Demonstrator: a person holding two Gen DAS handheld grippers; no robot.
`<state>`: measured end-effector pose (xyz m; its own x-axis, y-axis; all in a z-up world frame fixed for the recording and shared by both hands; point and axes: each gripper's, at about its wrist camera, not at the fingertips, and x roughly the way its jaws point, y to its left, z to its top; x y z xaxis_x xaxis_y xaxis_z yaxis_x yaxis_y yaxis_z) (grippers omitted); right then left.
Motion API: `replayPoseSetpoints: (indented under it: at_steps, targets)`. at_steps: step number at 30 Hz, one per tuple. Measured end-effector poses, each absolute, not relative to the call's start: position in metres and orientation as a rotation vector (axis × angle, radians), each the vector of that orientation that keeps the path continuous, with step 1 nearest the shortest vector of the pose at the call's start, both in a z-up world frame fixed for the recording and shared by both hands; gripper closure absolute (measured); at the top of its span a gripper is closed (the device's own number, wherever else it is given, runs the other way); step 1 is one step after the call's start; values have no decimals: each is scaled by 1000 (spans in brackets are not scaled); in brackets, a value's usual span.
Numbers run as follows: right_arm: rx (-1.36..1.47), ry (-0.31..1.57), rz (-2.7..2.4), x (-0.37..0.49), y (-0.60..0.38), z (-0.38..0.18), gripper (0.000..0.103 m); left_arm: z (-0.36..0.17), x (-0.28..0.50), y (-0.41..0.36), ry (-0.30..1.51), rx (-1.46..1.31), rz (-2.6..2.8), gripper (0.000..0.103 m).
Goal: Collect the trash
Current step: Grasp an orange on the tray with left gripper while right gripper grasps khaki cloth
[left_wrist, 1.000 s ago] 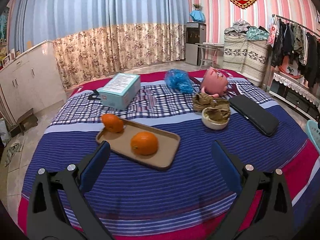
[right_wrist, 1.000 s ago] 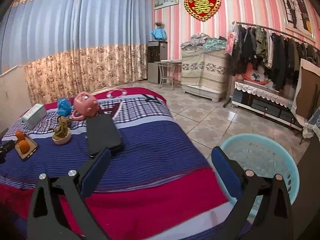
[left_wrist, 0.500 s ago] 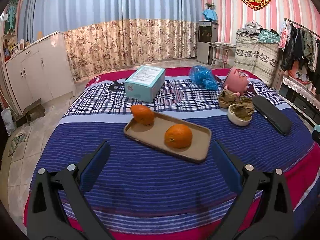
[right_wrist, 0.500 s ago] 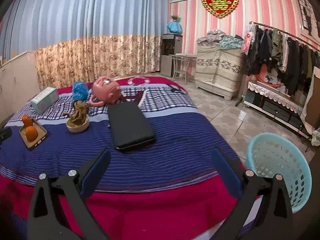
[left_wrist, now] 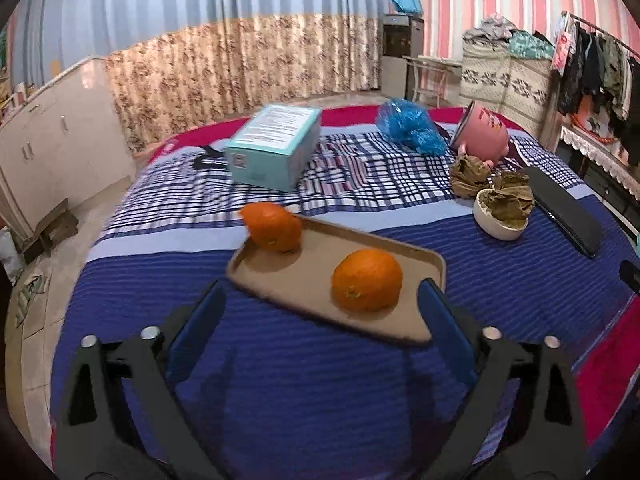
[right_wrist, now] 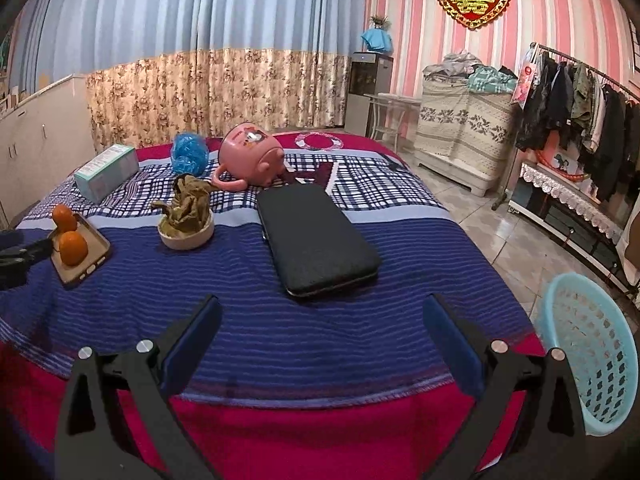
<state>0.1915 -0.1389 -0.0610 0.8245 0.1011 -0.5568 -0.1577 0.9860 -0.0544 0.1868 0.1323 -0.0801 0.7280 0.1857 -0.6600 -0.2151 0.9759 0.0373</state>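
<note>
L wrist: gripper over tray

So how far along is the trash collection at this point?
Nothing looks collected yet: the light blue basket on the floor shows no trash inside. Both grippers are open and empty; the left gripper, whose jaws have just been closing a little, is at the tray holding two oranges. Left on the bed: the crumpled brown paper in the bowl and the blue plastic wad.

From my left camera the black case runs partly behind the bowl, and print on the teal box is too small to read. My right camera's edge crops the basket.
</note>
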Motion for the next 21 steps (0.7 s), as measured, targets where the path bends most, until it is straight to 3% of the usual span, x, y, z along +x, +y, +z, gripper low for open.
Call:
replayPoseSetpoints:
  at_steps: [4, 9, 13, 21]
  targets:
    - [-108, 574, 174, 201, -126, -52, 5, -93, 211, 132, 804, -100, 154, 40]
    - [-132, 568, 226, 219, -101, -47, 5, -99, 214, 126, 793, -110, 135, 62]
    - [-162, 580, 286, 241, -72, -47, 5, -97, 210, 131, 776, -135, 160, 67]
    - [-179, 692, 403, 287, -22, -66, 6, -80, 192, 149, 726, -137, 216, 68]
